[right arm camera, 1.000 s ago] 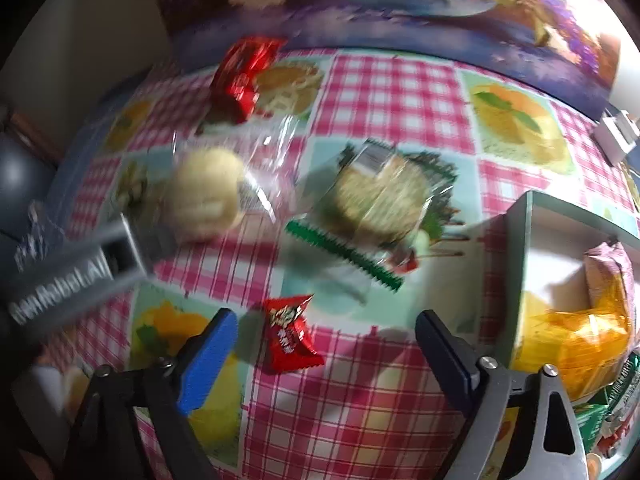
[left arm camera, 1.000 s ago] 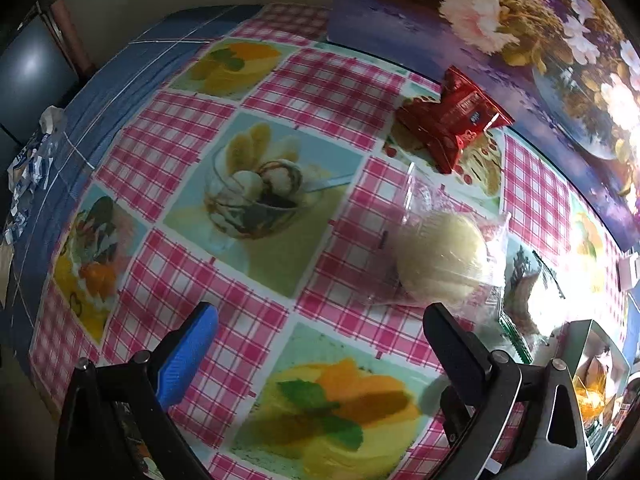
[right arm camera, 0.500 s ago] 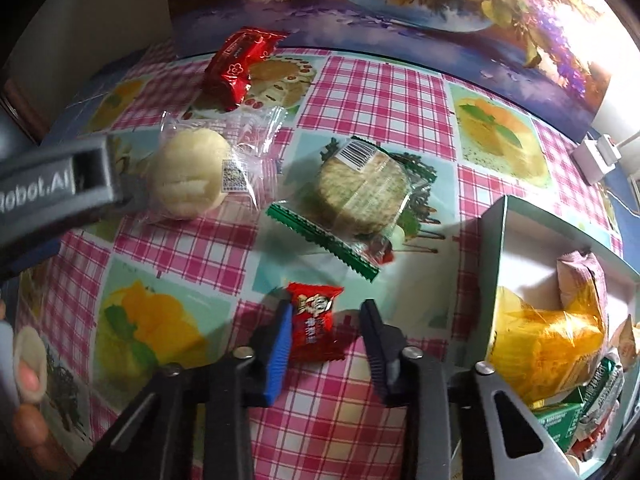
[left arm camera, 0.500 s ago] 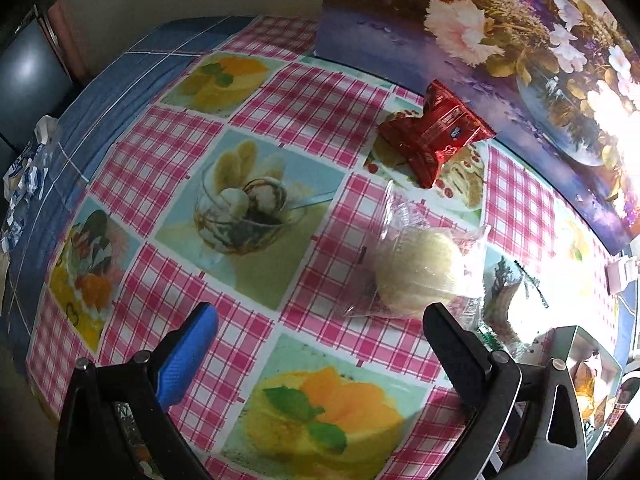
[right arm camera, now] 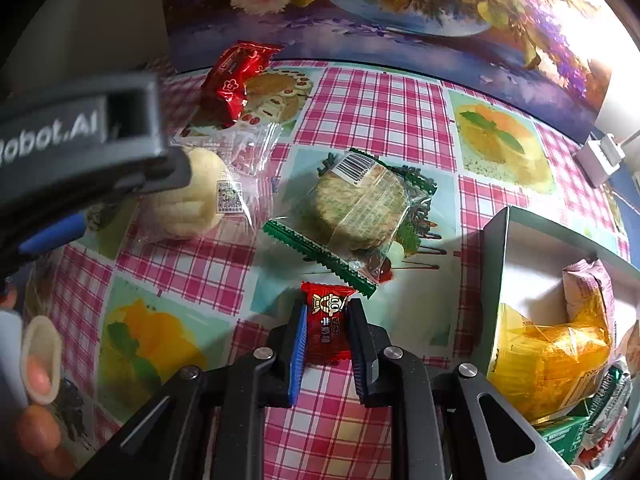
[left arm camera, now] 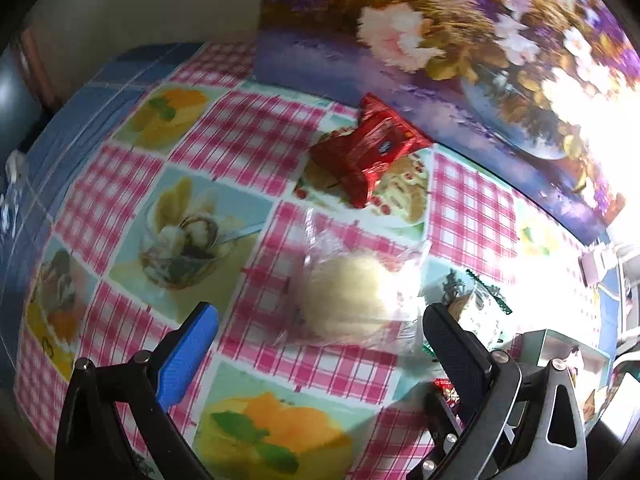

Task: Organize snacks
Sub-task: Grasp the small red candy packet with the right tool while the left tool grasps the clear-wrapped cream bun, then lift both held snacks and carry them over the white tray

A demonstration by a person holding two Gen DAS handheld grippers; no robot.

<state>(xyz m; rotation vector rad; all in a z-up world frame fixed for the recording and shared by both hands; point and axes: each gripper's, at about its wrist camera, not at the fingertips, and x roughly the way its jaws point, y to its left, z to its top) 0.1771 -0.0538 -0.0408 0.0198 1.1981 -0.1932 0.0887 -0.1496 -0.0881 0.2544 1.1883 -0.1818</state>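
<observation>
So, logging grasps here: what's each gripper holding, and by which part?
The right gripper pinches the small red candy by its two side edges. The left gripper holds nothing; its fingers stand open.

Your surface [right arm camera: 384, 112] wears a pink checked cloth with dessert pictures. On it you have a red packet [right arm camera: 236, 76] at the back, a pale bun in clear wrap [right arm camera: 192, 200], a round cracker pack [right arm camera: 360, 208] beside it, and an open box [right arm camera: 494, 264] at the right.
</observation>
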